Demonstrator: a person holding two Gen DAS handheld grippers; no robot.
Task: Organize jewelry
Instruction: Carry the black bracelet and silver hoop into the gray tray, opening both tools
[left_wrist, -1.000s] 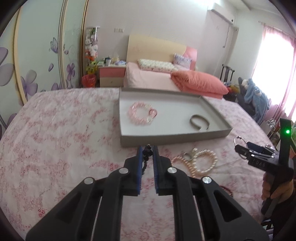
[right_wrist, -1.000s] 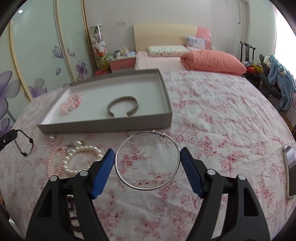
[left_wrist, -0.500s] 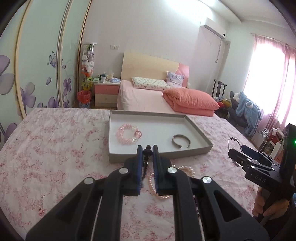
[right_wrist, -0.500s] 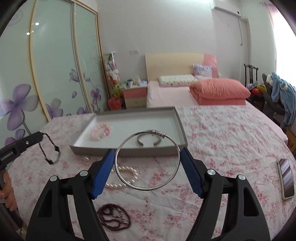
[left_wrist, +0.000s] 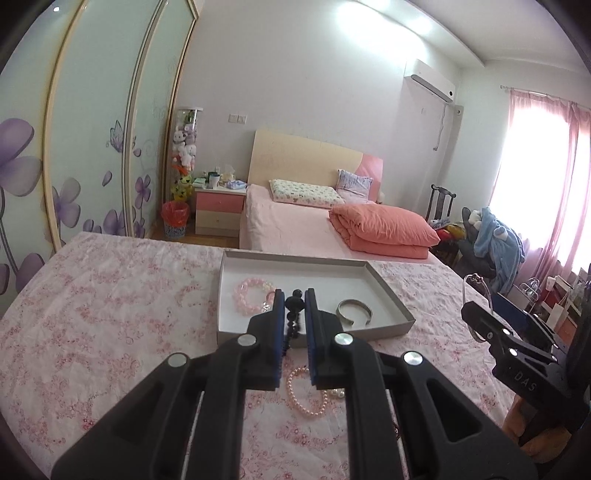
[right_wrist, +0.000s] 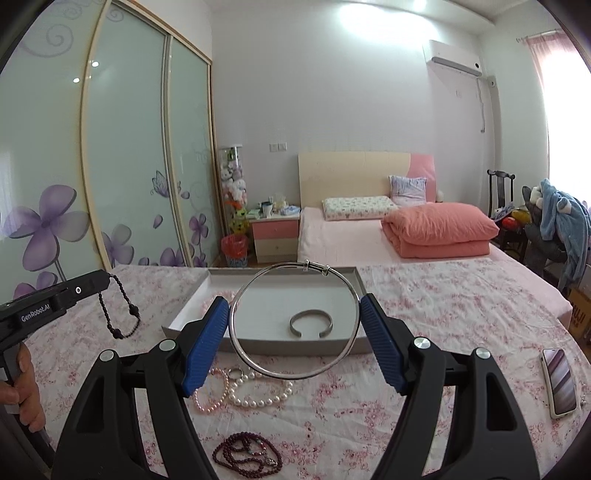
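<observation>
My left gripper (left_wrist: 295, 304) is shut on a black bead bracelet (left_wrist: 294, 303), which hangs below the fingers and also shows in the right wrist view (right_wrist: 122, 314). My right gripper (right_wrist: 294, 328) is shut on a thin silver bangle (right_wrist: 258, 363), held by its sides above the table. A grey tray (right_wrist: 295, 347) lies ahead with a pink bead bracelet (left_wrist: 251, 295) and a silver cuff (right_wrist: 311, 322) inside. Both grippers are held high, before the tray's near wall.
Pink and white pearl strands (right_wrist: 255, 395) and a dark red bead necklace (right_wrist: 247, 454) lie on the floral cloth before the tray. A phone (right_wrist: 559, 382) lies at the right. A bed and wardrobe stand behind.
Both grippers have risen and tilted up, so the tray looks smaller and lower. Each still holds its piece.
</observation>
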